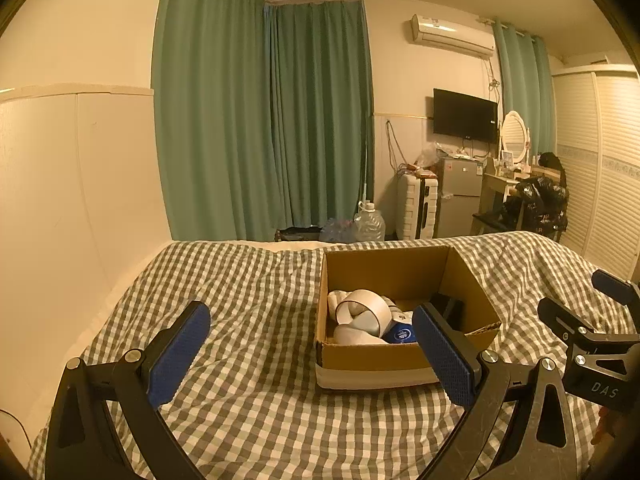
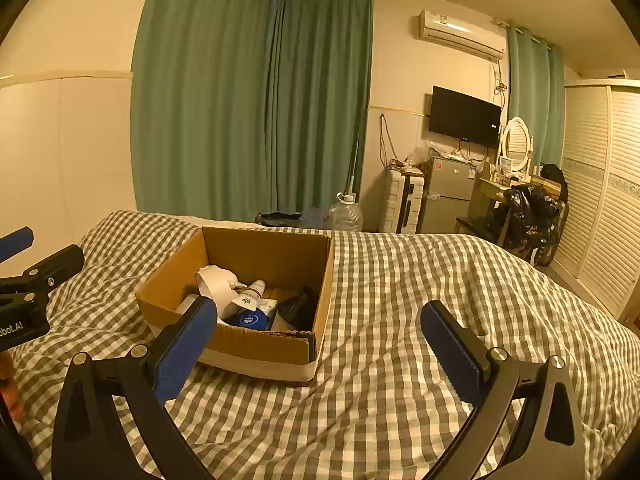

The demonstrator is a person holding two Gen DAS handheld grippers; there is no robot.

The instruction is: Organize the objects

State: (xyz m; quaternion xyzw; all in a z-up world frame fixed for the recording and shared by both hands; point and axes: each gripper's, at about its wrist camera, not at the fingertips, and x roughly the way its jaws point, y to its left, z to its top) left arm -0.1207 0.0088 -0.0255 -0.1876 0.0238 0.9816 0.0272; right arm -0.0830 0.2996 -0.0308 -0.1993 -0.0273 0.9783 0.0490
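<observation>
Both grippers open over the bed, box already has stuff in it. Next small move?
Probably pull both back and stop: the left gripper and right gripper are open and empty, the items sit inside the cardboard box, and no loose object shows on the checkered blanket.

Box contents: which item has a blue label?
The white bottle lying tilted mid-box, its neck pointing toward the far wall of the cardboard box. The white strap bundle left of it is plain; the black item on the right shows no label.
</observation>
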